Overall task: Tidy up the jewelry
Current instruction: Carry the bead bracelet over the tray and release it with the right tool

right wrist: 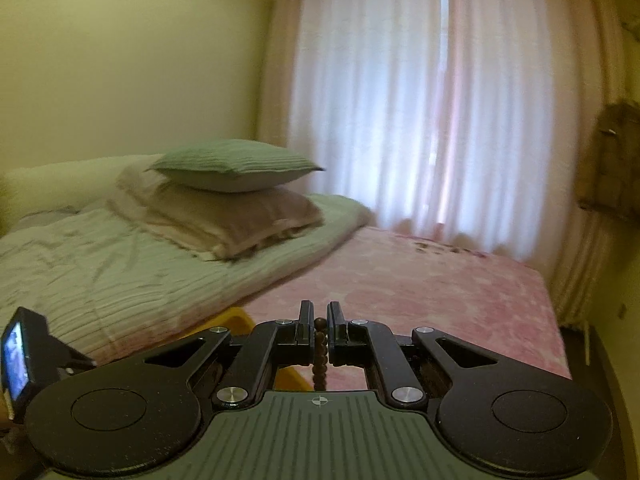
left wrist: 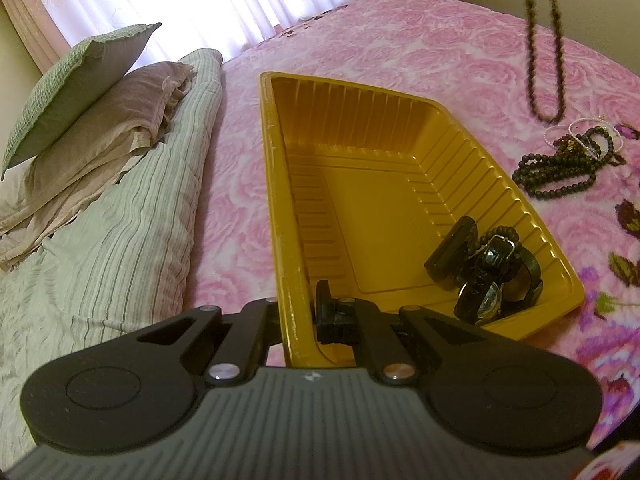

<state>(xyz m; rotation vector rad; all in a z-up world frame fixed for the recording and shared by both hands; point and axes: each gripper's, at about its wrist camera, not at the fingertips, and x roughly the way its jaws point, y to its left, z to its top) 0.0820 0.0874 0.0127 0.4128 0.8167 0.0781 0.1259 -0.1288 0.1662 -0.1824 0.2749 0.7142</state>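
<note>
The left gripper (left wrist: 298, 312) is clamped on the near left wall of a yellow tray (left wrist: 400, 208), its black fingers pinching the thin plastic rim between them. The tray is a shallow rectangular tub of glossy moulded plastic, its sloping walls ribbed with upright grooves and its floor flat and smooth. It lies on a pink bedspread (left wrist: 440, 52), a fluffy cloth patterned with roses.

In the near right corner of the tray lies a heap of black watches (left wrist: 490, 276), with shiny leather-like straps and one round glass face turned up.

Right of the tray, on the bedspread, sits a pile of beads (left wrist: 568, 168): strings of small dark round beads tangled with thin pale bracelets.

The right gripper (right wrist: 319, 320) is closed on a bead necklace (right wrist: 320, 354), small brown wooden-looking balls nipped between its flat pads and trailing down behind them. In the left wrist view the same necklace (left wrist: 546, 52) hangs as a long loop above the far right of the bedspread, clear of the cloth.

At the far left, a green ribbed pillow (right wrist: 236, 166) rests on a mauve one (right wrist: 240, 216), both on a striped quilt (left wrist: 112, 248). White sheer curtains (right wrist: 400, 100) hang behind.
</note>
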